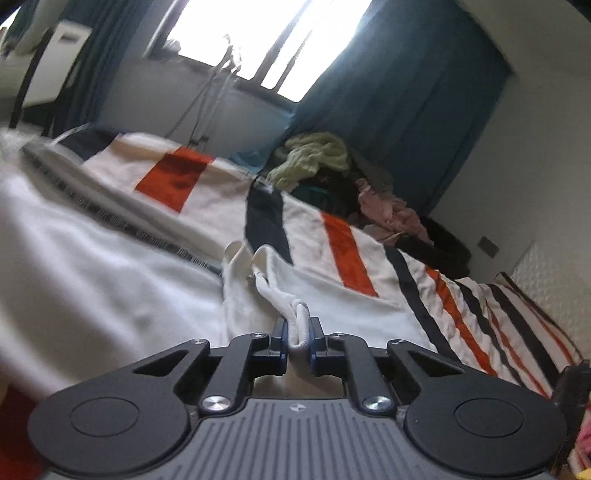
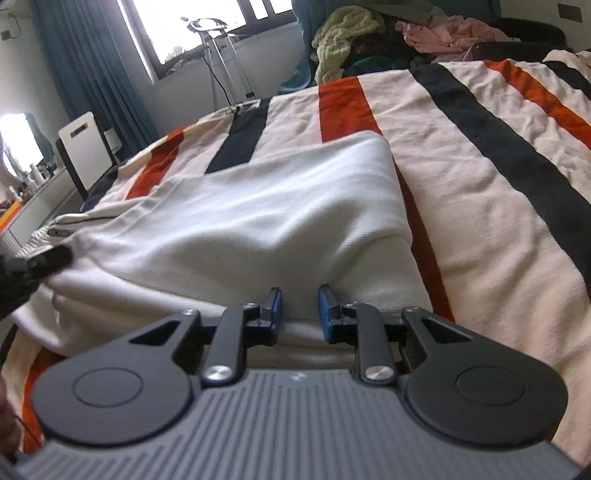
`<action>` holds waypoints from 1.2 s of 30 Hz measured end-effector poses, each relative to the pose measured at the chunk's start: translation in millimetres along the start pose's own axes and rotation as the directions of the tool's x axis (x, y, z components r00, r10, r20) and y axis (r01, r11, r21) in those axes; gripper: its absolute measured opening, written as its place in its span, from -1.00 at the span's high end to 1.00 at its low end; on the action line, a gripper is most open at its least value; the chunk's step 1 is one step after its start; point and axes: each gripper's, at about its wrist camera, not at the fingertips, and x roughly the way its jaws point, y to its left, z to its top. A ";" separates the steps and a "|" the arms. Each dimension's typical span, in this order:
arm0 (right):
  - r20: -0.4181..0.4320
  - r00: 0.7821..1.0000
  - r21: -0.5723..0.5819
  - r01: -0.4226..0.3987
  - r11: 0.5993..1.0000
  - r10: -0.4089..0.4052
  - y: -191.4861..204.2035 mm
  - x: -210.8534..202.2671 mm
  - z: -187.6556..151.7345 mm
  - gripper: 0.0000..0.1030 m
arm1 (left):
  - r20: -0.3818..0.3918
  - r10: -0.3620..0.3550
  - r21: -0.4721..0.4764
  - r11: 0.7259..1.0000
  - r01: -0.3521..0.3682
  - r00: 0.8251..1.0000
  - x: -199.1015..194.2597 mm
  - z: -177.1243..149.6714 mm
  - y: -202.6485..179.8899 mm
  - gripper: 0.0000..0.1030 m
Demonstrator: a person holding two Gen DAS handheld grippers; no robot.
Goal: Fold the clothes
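A white zip-up garment (image 2: 258, 221) lies spread on a bed with a striped cream, orange and navy blanket (image 2: 480, 155). In the left wrist view my left gripper (image 1: 298, 328) is shut on a bunched white edge of the garment (image 1: 110, 288), near its dark zipper line (image 1: 110, 218). In the right wrist view my right gripper (image 2: 300, 299) is open, its blue-padded fingers (image 2: 275, 301) at the garment's near edge, with cloth showing between them. The left gripper (image 2: 48, 262) shows there as a dark blurred shape at the garment's left side.
A pile of clothes, pale green (image 2: 343, 37) and pink (image 2: 443, 33), lies at the far end of the bed. Blue curtains (image 1: 406, 92) frame a bright window (image 1: 280, 37). A metal stand (image 2: 221, 55) and a white chair (image 2: 85, 147) stand beside the bed.
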 end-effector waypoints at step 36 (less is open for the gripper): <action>0.020 0.998 -0.007 0.054 0.998 -0.054 2.4 -16.3 -1.2 0.50 | -0.071 0.260 0.015 0.966 -0.260 0.963 -24.0 -3.3 8.4 -0.78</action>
